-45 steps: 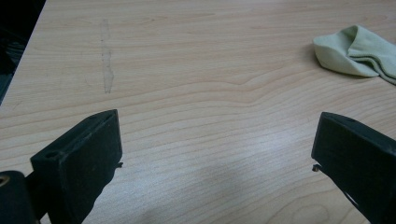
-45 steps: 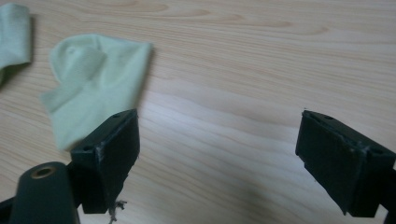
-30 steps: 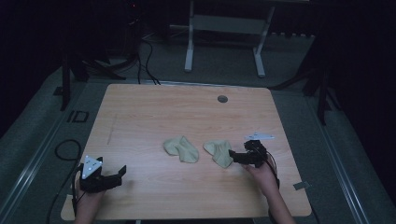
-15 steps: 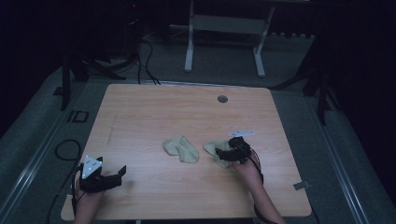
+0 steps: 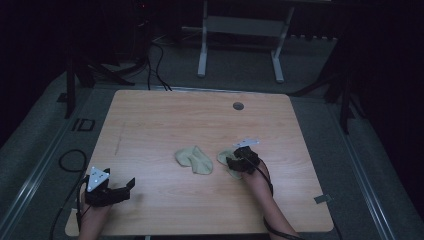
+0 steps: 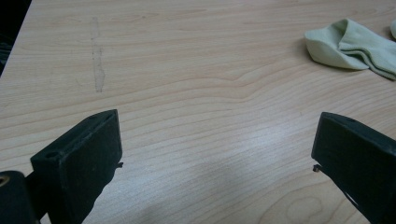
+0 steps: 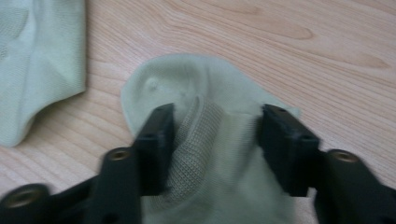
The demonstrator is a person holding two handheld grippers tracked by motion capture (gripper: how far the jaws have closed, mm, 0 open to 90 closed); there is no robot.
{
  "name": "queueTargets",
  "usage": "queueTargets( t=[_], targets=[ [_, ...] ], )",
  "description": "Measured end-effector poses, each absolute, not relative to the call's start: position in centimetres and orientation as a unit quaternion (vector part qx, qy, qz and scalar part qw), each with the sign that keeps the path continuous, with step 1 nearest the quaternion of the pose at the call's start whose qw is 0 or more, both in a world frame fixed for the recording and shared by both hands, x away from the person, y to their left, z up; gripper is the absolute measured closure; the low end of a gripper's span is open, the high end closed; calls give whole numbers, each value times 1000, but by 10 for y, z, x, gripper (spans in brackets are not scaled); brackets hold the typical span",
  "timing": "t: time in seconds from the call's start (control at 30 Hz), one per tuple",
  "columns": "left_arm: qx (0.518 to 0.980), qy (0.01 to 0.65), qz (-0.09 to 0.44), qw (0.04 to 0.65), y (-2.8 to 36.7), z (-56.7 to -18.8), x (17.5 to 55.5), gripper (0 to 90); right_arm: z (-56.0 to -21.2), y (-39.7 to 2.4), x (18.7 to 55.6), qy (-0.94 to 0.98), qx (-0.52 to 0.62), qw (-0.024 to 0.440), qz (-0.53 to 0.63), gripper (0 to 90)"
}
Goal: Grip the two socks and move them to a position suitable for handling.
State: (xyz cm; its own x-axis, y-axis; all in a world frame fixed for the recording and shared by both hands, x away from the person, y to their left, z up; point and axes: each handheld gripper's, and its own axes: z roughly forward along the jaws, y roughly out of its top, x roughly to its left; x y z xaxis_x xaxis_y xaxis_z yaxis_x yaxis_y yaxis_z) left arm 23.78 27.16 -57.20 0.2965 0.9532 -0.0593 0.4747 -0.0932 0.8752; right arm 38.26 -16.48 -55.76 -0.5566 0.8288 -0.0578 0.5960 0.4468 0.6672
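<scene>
The right gripper point(image 7: 212, 140) sits down over the right-hand sock point(image 7: 205, 93) near the table's point(image 5: 150, 120) front right; its jaws have just been closing, bunching the fabric between them, apparently already pinched. The second sock point(image 5: 195, 159) lies just beside. The left gripper point(image 6: 215, 158) rests open, well apart.
</scene>
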Motion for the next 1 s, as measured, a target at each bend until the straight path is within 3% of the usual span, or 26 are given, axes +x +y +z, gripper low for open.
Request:
queueTargets(
  t=[0.13, 0.17, 0.27, 0.5, 1.0],
  targets=[
    [684, 522, 280, 426, 272, -572, 238, 16, -557, -164, 384, 829, 430, 194, 300, 615],
    [684, 522, 280, 426, 272, -572, 238, 16, -556, -164, 385, 831, 429, 194, 298, 687],
    [685, 523, 278, 425, 272, -573, 238, 16, -555, -163, 386, 831, 429, 196, 294, 768],
    [684, 523, 278, 426, 272, -572, 238, 16, -546, -165, 387, 839, 422, 183, 292, 804],
    [679, 519, 289, 432, 271, -569, 236, 16, -488, -158, 365, 850, 371, 178, 328, 804]
  ],
)
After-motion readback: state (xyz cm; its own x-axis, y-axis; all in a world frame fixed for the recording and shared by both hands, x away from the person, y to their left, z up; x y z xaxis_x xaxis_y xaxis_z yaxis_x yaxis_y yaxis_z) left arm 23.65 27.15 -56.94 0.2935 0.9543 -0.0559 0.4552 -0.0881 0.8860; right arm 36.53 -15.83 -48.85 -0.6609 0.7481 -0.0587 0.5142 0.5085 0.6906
